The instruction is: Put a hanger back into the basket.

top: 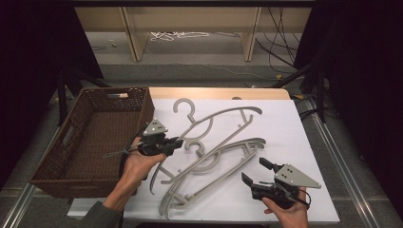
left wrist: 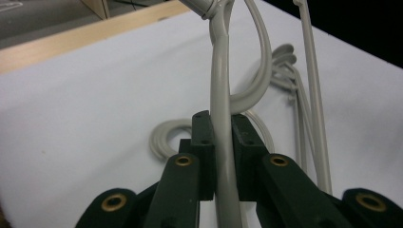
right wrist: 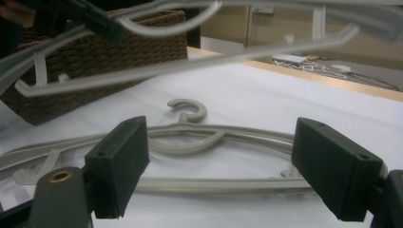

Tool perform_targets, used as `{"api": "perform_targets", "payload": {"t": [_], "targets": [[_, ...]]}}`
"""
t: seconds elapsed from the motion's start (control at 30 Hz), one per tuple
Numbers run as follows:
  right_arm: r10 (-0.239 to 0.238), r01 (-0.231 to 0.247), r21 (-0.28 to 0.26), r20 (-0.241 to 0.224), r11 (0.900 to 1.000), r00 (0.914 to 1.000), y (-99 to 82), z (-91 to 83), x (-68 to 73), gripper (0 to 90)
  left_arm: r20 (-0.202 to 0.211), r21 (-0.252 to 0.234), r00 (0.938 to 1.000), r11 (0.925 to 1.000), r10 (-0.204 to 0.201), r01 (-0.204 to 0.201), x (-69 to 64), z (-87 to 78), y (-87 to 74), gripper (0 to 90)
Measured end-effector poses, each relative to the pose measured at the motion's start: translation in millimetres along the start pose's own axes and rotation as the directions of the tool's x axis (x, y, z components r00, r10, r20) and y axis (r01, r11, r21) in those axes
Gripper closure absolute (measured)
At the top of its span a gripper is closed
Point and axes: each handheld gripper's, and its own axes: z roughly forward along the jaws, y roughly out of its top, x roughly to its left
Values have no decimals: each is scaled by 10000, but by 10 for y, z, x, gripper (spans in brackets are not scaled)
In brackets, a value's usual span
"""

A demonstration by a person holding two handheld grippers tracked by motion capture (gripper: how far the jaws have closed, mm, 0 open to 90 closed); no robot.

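Two grey plastic hangers are on the white table (top: 290, 128). In the left gripper view, my left gripper (left wrist: 222, 128) is shut on a bar of one grey hanger (left wrist: 219, 85). In the high view this upper hanger (top: 223, 114) is tilted up off the table, with my left gripper (top: 177, 141) at its left part. The second hanger (top: 223, 159) lies flat under and in front of it. My right gripper (top: 255, 171) rests open near the table's front right, with nothing between its fingers. In the right gripper view its wide-apart pads (right wrist: 121, 161) frame the flat hanger (right wrist: 190, 133), and the raised hanger (right wrist: 190, 66) crosses above.
A brown woven basket (top: 142, 114) stands at the table's left edge, beside the left hand. A wooden strip (top: 218, 92) borders the table's far side. Beyond it stand shelf legs, with cables on the floor.
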Motion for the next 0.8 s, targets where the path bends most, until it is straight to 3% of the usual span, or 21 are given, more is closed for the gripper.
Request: {"api": "perform_targets", "payload": {"t": [0.07, 0.23, 0.27, 0.37, 0.5, 0.63, 0.73, 0.8], "targets": [[37, -37, -34, -111, 10000, 9999, -6, 11, 2, 210, -183, -101, 9994, 9995, 296, -298, 12, -111, 130, 818], [-15, 15, 3, -20, 10000, 10000, 0, 2, -1, 210, -432, -463, 9976, 9974, 537, -557, 16, -271, 308, 818], [12, -12, -3, -15, 10000, 10000, -3, 1, -3, 210, -590, -483, 9955, 9958, 747, -776, 44, -360, 388, 818], [11, -11, -115, 18, 9999, 10000, -3, 6, -3, 210, -845, -727, 9942, 9947, 663, -725, 112, -493, 474, 819], [16, -15, -123, 31, 9999, 10000, -4, 6, -3, 210, -1327, -724, 9881, 9935, 773, -875, 234, -643, 516, 818], [18, -18, -25, -17, 10000, 10000, -3, 6, -3, 210, -2088, -837, 9763, 9936, 568, -757, 480, -876, 489, 819], [73, -75, -164, -123, 9998, 9999, -11, 25, -3, 210, -2139, -904, 9759, 9939, 424, -630, 591, -947, 448, 819], [121, -121, -32, -20, 9999, 9999, -7, 11, -2, 210, -2397, -885, 9706, 9951, 221, -445, 686, -1010, 393, 819]]}}
